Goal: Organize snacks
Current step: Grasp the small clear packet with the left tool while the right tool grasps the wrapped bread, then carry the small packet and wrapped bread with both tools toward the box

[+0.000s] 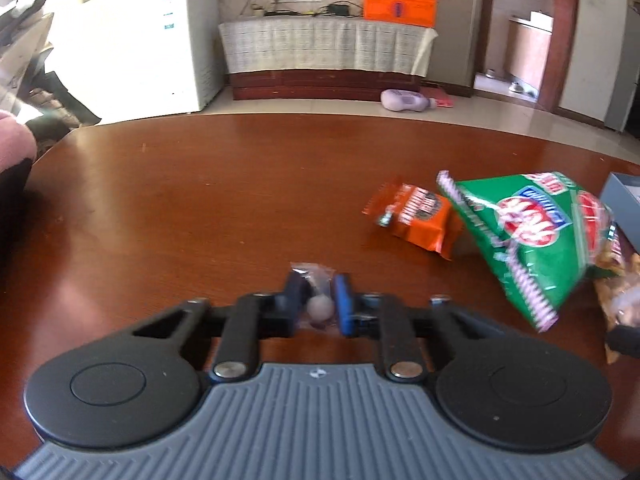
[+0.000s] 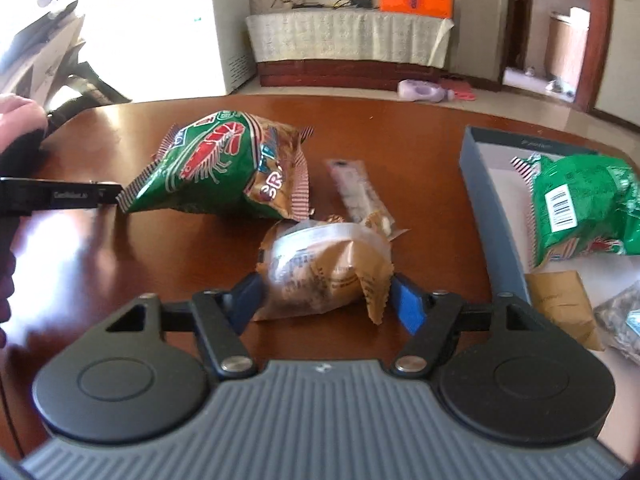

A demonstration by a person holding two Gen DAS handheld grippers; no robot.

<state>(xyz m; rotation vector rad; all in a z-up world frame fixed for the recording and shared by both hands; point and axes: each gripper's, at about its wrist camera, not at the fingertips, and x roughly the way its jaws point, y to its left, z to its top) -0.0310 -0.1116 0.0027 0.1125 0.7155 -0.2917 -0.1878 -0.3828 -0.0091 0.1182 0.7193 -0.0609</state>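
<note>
In the left wrist view my left gripper is shut on a small candy in a clear wrapper, low over the brown table. To its right lie an orange snack packet and a green shrimp-chip bag. In the right wrist view my right gripper has its blue pads against both sides of a brown pastry packet resting on the table. Behind it lie a green shrimp-chip bag and a long pale stick packet.
A grey-blue box at the right holds a green bag, a brown packet and a speckled packet. The left gripper's black body and a hand reach in from the left. Beyond the table stand a white freezer and a covered cabinet.
</note>
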